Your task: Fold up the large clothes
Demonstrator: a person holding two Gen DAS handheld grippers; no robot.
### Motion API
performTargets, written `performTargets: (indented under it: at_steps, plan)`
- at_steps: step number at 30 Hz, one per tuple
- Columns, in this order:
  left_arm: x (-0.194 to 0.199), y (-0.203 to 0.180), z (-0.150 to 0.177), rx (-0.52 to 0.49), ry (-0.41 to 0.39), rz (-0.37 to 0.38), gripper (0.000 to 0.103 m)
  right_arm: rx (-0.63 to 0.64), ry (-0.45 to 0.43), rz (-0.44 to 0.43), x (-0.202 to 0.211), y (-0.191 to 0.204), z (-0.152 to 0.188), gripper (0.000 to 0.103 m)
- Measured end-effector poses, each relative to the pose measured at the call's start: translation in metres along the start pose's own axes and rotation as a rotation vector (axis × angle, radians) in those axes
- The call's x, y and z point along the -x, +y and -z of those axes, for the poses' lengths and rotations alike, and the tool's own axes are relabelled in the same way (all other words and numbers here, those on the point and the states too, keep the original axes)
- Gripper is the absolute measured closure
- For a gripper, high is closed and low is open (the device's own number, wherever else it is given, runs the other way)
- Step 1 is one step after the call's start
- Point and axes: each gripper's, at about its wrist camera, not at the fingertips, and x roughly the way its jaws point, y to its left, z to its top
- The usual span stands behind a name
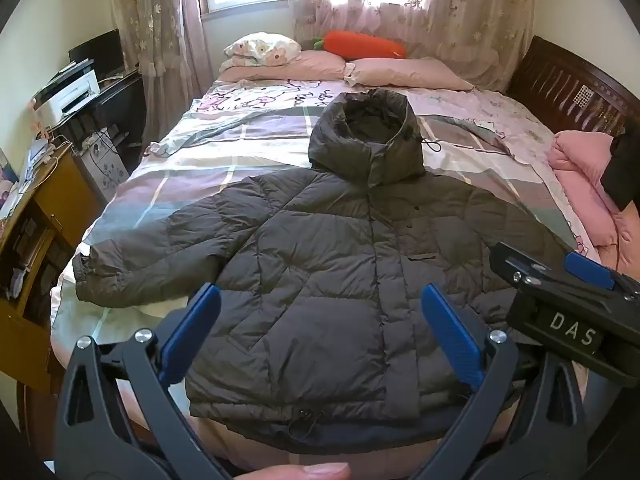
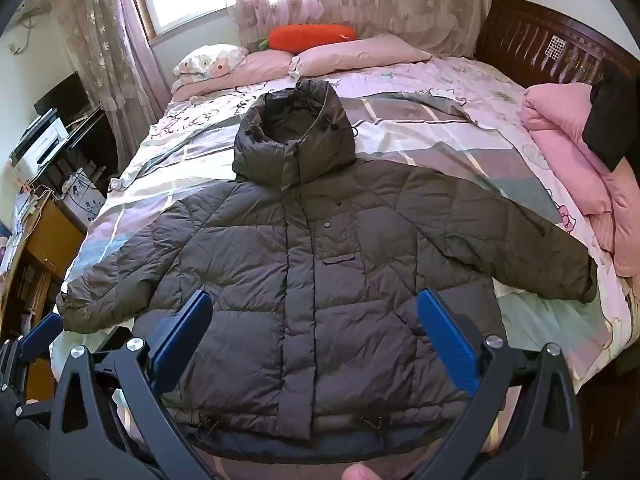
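Jacket (image 2: 320, 288): flat on the bed (image 2: 440, 136), front up, sleeves spread to either side, hood (image 2: 292, 136) toward the pillows (image 2: 360, 54), hem nearest me. Carrot cushion (image 2: 312, 36): behind the pillows, below the window. Folded quilt (image 2: 580, 184): on the bed's right edge. Desk with printer (image 1: 68, 98): left of the bed. My left gripper (image 1: 320, 332) and right gripper (image 2: 314, 336): side by side above the hem, jaws apart.

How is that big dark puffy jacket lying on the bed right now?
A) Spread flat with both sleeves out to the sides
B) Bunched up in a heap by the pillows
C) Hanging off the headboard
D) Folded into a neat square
A: the jacket lies front up and flat on the bed, hood toward the pillows, one sleeve out to each side; no fold made yet.
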Motion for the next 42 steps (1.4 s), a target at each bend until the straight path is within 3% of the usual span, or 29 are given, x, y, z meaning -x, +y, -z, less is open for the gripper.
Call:
performTargets:
  at_steps: [42]
  plan:
    - [-0.0007,0.0,-0.0003,-0.007,0.004,-0.006,0.002,-0.002,0.016,0.0,-0.0049,0.0001,0.002,0.001]
